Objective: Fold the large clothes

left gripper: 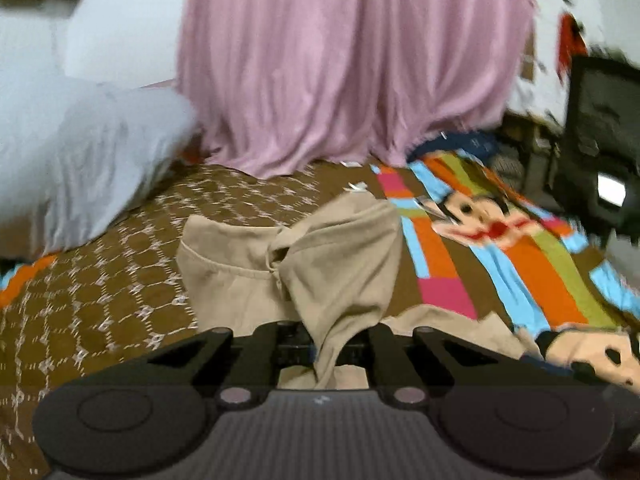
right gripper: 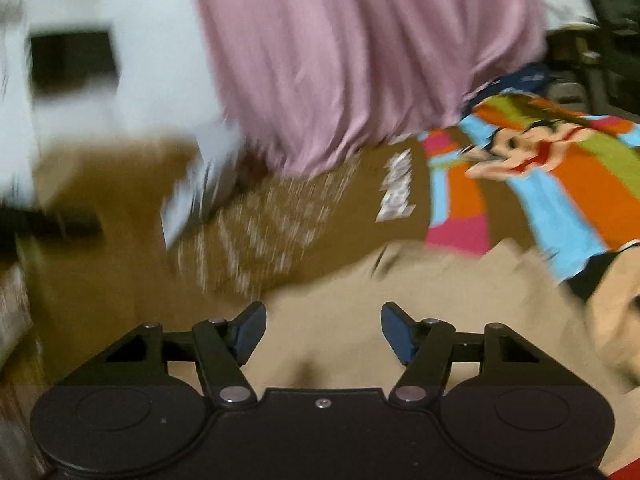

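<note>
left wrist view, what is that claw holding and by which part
The left claw is shut on the beige garment, pinching a bunched fold of its near edge; which part of the garment cannot be told.

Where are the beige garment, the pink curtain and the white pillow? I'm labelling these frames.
beige garment [left gripper: 344,240]: left wrist view, raised bunched fold.
pink curtain [left gripper: 352,64]: left wrist view, middle of hanging pleats.
white pillow [left gripper: 104,148]: left wrist view, its front face.

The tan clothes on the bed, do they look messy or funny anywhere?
Yes. The tan garment is bunched, not flat: the left gripper is shut on a pinched bit, pulling it into a twisted peak with a knotted drawstring. The right gripper is open above the cloth, holding nothing. The bedspread underneath looks fine.
</note>
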Available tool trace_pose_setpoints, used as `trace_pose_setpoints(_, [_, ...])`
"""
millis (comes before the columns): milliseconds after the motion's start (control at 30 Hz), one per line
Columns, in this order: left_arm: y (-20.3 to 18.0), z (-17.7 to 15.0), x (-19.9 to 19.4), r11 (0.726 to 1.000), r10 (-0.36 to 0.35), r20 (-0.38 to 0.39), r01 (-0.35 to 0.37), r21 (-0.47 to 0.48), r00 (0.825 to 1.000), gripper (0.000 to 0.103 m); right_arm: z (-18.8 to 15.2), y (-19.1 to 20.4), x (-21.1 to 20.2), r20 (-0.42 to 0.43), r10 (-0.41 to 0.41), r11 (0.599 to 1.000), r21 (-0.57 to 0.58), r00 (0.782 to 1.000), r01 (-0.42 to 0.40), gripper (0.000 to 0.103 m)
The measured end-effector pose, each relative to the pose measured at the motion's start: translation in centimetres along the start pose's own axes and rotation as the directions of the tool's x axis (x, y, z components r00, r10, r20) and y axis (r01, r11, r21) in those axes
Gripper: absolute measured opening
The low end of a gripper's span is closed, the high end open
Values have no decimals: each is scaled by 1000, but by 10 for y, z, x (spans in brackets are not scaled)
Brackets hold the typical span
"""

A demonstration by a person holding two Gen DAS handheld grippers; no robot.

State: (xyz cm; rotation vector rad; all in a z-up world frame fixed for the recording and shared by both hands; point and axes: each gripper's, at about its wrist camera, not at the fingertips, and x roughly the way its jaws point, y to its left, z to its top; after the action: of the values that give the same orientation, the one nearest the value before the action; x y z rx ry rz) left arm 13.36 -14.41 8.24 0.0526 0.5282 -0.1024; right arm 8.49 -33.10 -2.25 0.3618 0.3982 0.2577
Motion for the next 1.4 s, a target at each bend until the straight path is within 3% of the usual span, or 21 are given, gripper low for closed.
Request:
trace_pose_setpoints(100, [-33,2,10,997,-1,-27,3,75,1000,5,30,-39,-20,-7,86,984,155,996,-84,67])
trace_pose_setpoints(167, [-52,0,15,994,-15,-40,20,110,999,5,35,-72,-21,-27,248,906,359,968,-222,68])
trace_pose_setpoints(233, [-67,-4,16,990,-36,-54,43,134,998,5,27,-102,-13,4,394,747,581,919,-323,68])
trace_pose_setpoints(333, [-88,-14,14,978,-67,-71,79,192,995,5,5,-130,2,124,517,452,801,847,-393,68])
trace_pose_setpoints(367, [-92,-18,11,974,-77,-76,92,209,994,5,5,-135,4,143,525,412,820,839,-398,68])
trace_pose_setpoints(400, [-98,-22,9,967,-93,-83,110,230,992,5,5,-135,5,152,528,397,825,835,-402,68])
trace_pose_setpoints(533, [-120,-36,1,938,-141,-102,166,305,985,5,15,-141,5,126,490,437,820,863,-368,64])
trace_pose_setpoints(600, [-133,-42,-1,925,-151,-107,179,336,983,5,31,-151,1,83,432,520,791,898,-323,42])
trace_pose_setpoints(633, [-139,-44,1,921,-158,-112,188,342,981,5,38,-154,-2,65,406,565,766,912,-306,39])
trace_pose_setpoints(700, [-154,-48,4,911,-184,-125,217,352,975,5,50,-158,-7,42,371,640,712,928,-288,19])
trace_pose_setpoints(800, [-175,-60,7,895,-224,-140,260,362,964,5,63,-164,-20,39,307,746,611,951,-266,12])
trace_pose_setpoints(867, [-188,-72,12,878,-244,-148,283,387,958,5,65,-166,-22,17,275,780,581,961,-233,10])
trace_pose_setpoints(1000, [-207,-100,26,857,-246,-161,292,425,956,5,58,-179,-29,-43,160,824,556,986,-110,8])
trace_pose_setpoints(1133, [-221,-118,29,837,-246,-172,299,459,954,5,53,-195,-35,-58,88,810,586,994,-38,8])
trace_pose_setpoints(1267, [-228,-128,36,816,-233,-186,296,497,955,5,45,-197,-16,-181,38,824,561,983,71,25])
trace_pose_setpoints(1367, [-225,-127,34,815,-248,-200,315,486,948,5,38,-198,-8,-182,88,795,606,979,41,42])
trace_pose_setpoints(1400, [-225,-127,33,809,-252,-205,322,492,946,5,38,-197,-7,-172,96,794,607,980,29,43])
